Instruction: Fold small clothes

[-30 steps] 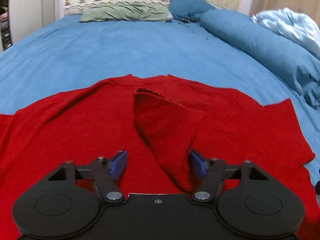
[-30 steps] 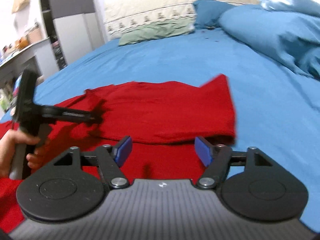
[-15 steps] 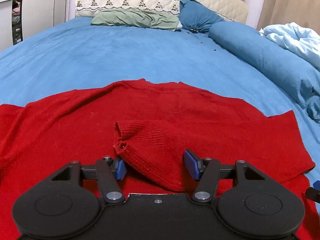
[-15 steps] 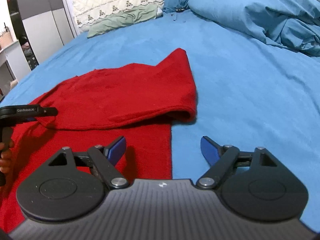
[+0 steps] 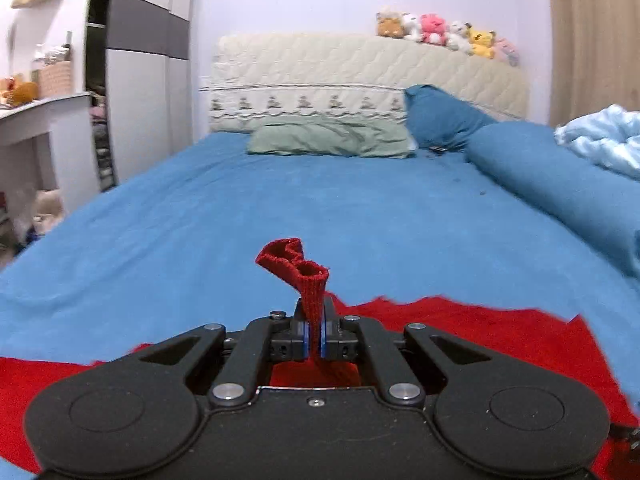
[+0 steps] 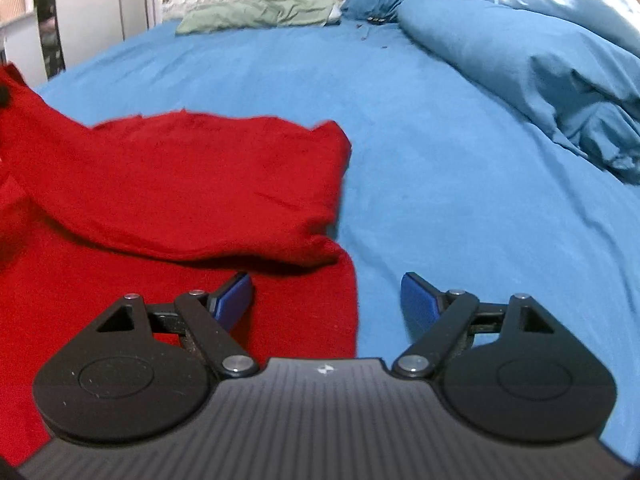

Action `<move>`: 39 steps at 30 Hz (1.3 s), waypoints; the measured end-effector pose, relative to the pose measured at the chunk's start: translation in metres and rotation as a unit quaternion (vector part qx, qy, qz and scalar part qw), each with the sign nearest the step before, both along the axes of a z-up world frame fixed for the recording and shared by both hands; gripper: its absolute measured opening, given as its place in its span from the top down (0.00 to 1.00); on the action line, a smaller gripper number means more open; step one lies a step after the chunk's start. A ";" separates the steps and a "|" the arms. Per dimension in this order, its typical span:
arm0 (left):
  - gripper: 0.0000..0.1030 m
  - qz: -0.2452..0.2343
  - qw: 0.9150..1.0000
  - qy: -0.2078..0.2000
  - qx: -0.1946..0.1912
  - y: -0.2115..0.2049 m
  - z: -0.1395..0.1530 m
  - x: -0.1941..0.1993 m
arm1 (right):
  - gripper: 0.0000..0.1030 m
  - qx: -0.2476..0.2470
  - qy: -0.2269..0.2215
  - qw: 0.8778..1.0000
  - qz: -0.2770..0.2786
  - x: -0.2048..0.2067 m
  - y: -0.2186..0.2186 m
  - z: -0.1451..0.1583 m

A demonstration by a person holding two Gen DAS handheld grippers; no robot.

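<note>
A red knit garment (image 6: 168,184) lies on the blue bed sheet (image 6: 420,140), with one part folded over the rest. My left gripper (image 5: 314,340) is shut on a bunched piece of the red garment (image 5: 308,280), which sticks up between the blue pads and is lifted off the bed. The rest of the garment (image 5: 460,340) spreads below it. My right gripper (image 6: 326,294) is open and empty, low over the garment's right edge, left finger (image 6: 234,296) above red cloth, right finger (image 6: 418,298) above the sheet.
A green pillow (image 5: 332,138), a dark blue pillow (image 5: 444,120) and a cream headboard (image 5: 360,76) with plush toys (image 5: 440,36) are at the far end. A rolled blue duvet (image 6: 520,64) runs along the right. A white desk (image 5: 36,120) and wardrobe (image 5: 148,92) stand left.
My left gripper has shut on a fold of the red garment and lifted it, tilting the view up. My right gripper stayed open and moved a little closer to the garment's right edge.
</note>
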State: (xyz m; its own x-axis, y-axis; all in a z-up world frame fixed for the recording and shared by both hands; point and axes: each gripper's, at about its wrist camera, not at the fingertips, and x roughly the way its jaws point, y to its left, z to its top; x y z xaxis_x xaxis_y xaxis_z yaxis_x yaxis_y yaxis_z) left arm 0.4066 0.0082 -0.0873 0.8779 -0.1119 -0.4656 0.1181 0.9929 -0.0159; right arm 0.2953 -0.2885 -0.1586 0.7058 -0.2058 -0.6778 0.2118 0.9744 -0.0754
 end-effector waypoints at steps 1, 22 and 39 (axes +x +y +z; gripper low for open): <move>0.96 0.006 1.000 0.007 0.000 0.007 -0.005 0.001 | 0.06 -0.007 0.005 1.000 0.002 0.003 0.002 -0.002; 0.49 0.077 0.992 0.101 -0.003 0.080 -0.045 -0.043 | 0.04 -0.019 -0.015 0.999 0.040 -0.004 -0.007 0.037; 0.32 -0.036 0.990 0.138 -0.003 0.044 -0.073 0.019 | 0.02 0.083 -0.065 0.992 0.075 0.039 0.013 0.006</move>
State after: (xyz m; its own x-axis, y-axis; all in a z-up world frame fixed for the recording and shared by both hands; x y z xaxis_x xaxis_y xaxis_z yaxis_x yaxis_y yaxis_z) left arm 0.4261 0.0522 -0.1603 0.7066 -0.1738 -0.6860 0.1791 0.9817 -0.0643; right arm 0.3345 -0.2754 -0.1524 0.8040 0.0143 -0.5945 0.0618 0.9923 0.1074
